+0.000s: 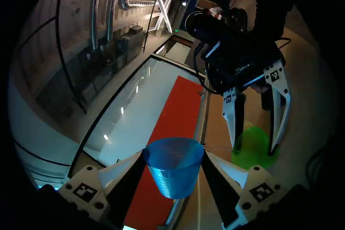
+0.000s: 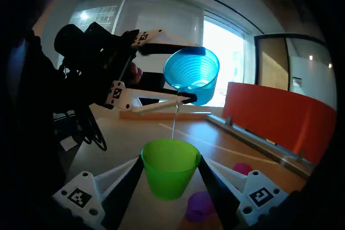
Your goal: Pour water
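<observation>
Lower centre: right gripper [image 2: 170, 159] clamps the green cup [image 2: 169, 176] upright. Above it, left gripper [image 1: 172, 154] clamps the tilted blue cup [image 2: 192, 72]; a water stream [image 2: 174, 122] falls, apparently inside the green rim. Steeper tilt or drift would spill onto the wooden table [image 2: 129, 141]

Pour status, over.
Left hand-held gripper shut on tilted blue plastic cup. Right hand-held gripper shut on green plastic cup below. Water stream falling in. Nothing blocks it.

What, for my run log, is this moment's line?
left tool: blue cup, tilted | water: streaming into green cup | right tool: green cup, upright
</observation>
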`<state>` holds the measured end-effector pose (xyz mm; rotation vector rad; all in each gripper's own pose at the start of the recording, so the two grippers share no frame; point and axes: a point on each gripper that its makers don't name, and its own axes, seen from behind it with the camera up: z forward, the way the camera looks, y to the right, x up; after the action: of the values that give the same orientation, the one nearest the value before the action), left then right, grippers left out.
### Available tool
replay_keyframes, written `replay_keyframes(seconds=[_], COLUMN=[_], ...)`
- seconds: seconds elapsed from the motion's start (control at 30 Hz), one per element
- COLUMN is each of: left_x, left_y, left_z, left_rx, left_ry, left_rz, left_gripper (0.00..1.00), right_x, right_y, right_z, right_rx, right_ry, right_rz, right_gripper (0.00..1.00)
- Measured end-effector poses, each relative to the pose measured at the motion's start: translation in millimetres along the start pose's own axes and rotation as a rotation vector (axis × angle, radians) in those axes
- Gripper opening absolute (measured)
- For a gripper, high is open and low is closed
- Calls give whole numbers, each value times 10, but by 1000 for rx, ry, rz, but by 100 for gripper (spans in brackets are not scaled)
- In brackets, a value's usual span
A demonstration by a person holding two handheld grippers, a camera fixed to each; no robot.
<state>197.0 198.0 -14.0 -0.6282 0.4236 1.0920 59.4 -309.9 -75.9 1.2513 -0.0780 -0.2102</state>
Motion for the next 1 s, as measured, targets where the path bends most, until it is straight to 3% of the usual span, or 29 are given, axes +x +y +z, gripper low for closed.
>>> replay_keyframes(seconds=[1.0], left_x=[55], left_y=[11], left_z=[-23], left_rx=[-7], left_ry=[13], left_rz=[29], left_gripper=[86], right_x=[-9], right_y=[31], right_z=[-6], right_rx=[-7], right_ry=[2], right_rz=[-3], right_gripper=[91])
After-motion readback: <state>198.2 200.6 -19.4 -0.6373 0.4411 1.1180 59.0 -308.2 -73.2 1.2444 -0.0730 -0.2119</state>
